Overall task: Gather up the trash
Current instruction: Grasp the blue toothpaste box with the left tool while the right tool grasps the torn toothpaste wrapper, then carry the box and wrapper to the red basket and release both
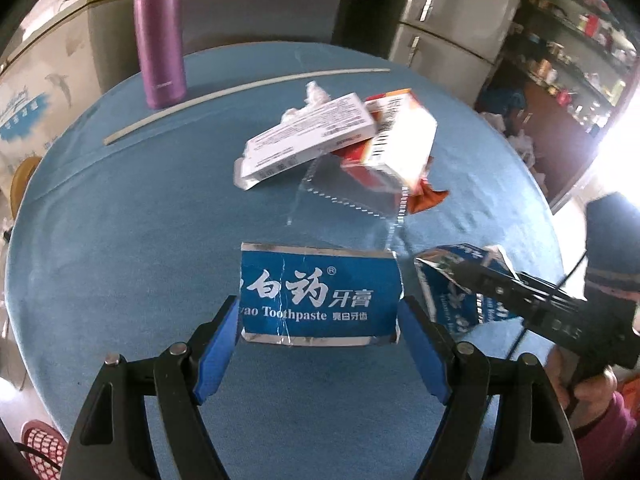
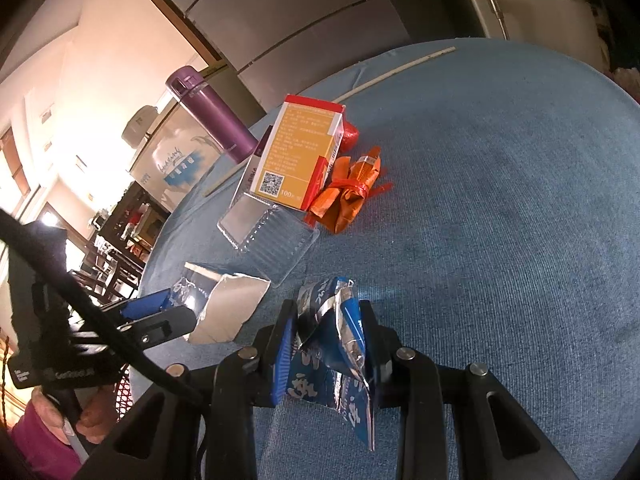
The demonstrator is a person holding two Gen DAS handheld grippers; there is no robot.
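- The right gripper [image 2: 326,354] is closed narrowly on a crumpled blue-and-silver piece of toothpaste carton [image 2: 338,344]; the scrap is pinched between the blue pads, its torn end hanging below them, so it is judged to be already collected and kept clamped while the other hand works.
- The left gripper [image 1: 320,320] is held partly open, its blue pads standing on either side of a flat blue toothpaste-carton panel with silver edges [image 1: 320,296]. In the left wrist view the pads appear to sit right at the panel's side edges; whether they press on it cannot be told. The wide spread is judged to suit the panel's width.
- Just ahead of the left gripper a clear plastic blister tray [image 1: 348,200] lies flat on the round table covered in blue cloth [image 1: 120,240].
- Beyond the tray a white printed cardboard box [image 1: 308,140] leans on an orange-and-white cardboard box [image 1: 400,140]; an orange crumpled wrapper tied with red film [image 2: 352,196] lies beside them. The trash is thus gathered in one pile near the table's middle.
- Farthest off, a purple metal flask [image 1: 160,40] is stood upright behind a long white stick [image 1: 248,100]; the flask is judged not to be trash.
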